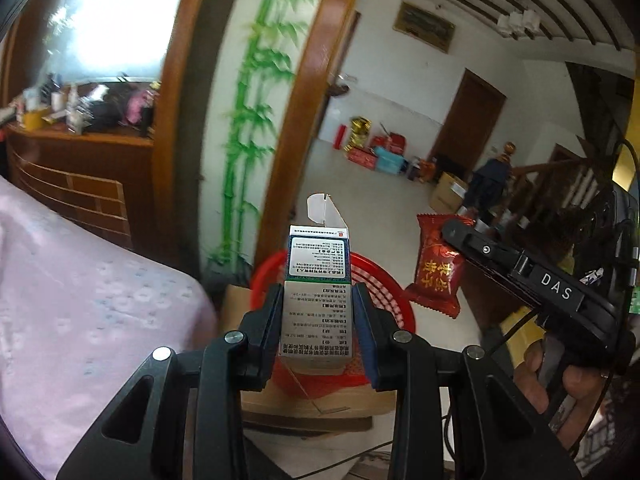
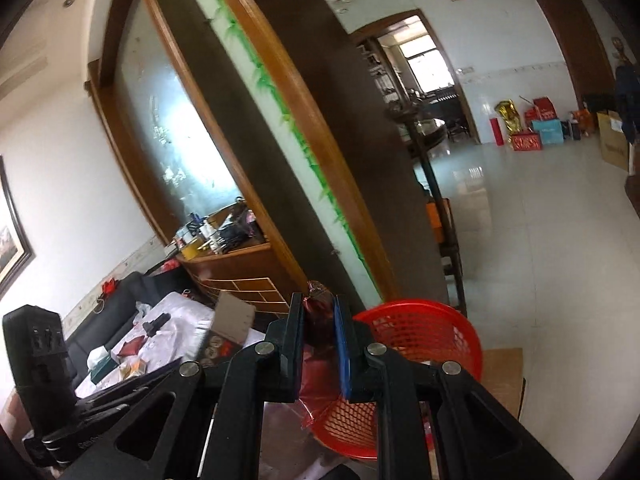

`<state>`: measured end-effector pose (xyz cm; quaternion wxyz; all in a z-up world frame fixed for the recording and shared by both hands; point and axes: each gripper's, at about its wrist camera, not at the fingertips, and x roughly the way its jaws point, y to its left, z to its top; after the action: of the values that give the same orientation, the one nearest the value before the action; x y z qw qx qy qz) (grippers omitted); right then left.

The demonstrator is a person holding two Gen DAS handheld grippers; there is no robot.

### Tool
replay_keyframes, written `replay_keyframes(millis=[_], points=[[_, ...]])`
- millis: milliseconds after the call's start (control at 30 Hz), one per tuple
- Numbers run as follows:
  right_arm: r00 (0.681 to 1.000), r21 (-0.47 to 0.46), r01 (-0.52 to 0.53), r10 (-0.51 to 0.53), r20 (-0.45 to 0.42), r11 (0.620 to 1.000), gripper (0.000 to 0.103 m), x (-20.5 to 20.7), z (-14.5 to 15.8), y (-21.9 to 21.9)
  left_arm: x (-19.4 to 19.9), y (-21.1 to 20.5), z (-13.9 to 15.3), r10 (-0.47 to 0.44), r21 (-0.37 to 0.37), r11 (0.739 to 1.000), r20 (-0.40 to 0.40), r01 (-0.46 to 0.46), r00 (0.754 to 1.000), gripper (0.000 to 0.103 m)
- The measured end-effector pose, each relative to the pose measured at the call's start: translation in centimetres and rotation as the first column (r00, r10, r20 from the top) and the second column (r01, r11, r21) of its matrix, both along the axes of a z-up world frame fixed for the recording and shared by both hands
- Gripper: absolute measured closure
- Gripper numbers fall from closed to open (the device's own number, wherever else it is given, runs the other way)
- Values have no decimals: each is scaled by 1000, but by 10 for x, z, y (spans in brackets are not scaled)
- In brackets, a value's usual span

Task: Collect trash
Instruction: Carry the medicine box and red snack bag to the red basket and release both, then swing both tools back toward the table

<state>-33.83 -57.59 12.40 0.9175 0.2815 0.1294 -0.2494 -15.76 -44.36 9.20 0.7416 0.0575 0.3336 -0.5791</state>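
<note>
Left tool clamps a light, crushable carton at mid-body; right tool pinches a limp, crinkly wrapper above the basket

Left gripper clamped the carton between its fingers, directly above the basket. Basket sat on a cardboard box, just right of the cloth-covered table. Right gripper was to the right, pinching the snack packet by its top edge, packet hanging beside the basket rim. Wooden cabinet stood behind the table, partition panel behind the basket. Boxes on the floor far back.
</note>
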Motion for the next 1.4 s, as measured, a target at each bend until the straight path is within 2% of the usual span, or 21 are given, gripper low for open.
replay_keyframes(millis=[267, 633, 767, 867, 900, 967, 1067, 1167, 1200, 1267, 1300, 1367, 1400], points=[[999, 56, 30, -29, -20, 998, 89, -7, -19, -24, 3, -36, -24, -32, 58, 998, -28, 34, 999, 70], [998, 93, 51, -46, -52, 994, 89, -4, -36, -39, 8, -59, -52, -35, 115, 992, -73, 44, 997, 70], [997, 111, 59, -53, -59, 992, 88, -1, -40, -45, 11, -65, -61, -22, 133, 991, -61, 30, 998, 70], [997, 128, 59, -51, -61, 990, 82, 2, -43, -47, 15, -64, -66, -15, 138, 990, -65, 24, 998, 56], [996, 127, 65, -57, -67, 990, 82, 2, -44, -47, 16, -61, -65, -12, 130, 991, -69, 21, 998, 54], [996, 138, 71, -62, -64, 988, 74, 3, -44, -48, 18, -54, -63, -16, 115, 993, -80, 25, 997, 51], [997, 141, 67, -60, -49, 988, 66, 1, -41, -46, 20, -35, -54, 8, 99, 995, -62, -2, 998, 50], [998, 133, 54, -50, -34, 990, 64, 2, -33, -39, 27, -2, -41, 58, 74, 996, -53, -54, 997, 47], [999, 129, 44, -41, -25, 991, 61, 4, -30, -34, 31, 16, -34, 91, 62, 994, -51, -88, 995, 44], [1000, 123, 8, -7, -8, 992, 44, 11, -26, -22, 35, 45, -22, 147, 41, 988, -37, -146, 988, 36], [1000, 113, -22, 21, 4, 993, 41, 16, -23, -13, 36, 57, -18, 172, 38, 985, -26, -171, 985, 32], [997, 98, -72, 69, 27, 993, 31, 29, -18, 6, 41, 93, -7, 253, 29, 967, 19, -254, 967, 31], [994, 91, -107, 104, 39, 990, 31, 36, -15, 16, 44, 109, -2, 287, 26, 957, 37, -288, 957, 31]])
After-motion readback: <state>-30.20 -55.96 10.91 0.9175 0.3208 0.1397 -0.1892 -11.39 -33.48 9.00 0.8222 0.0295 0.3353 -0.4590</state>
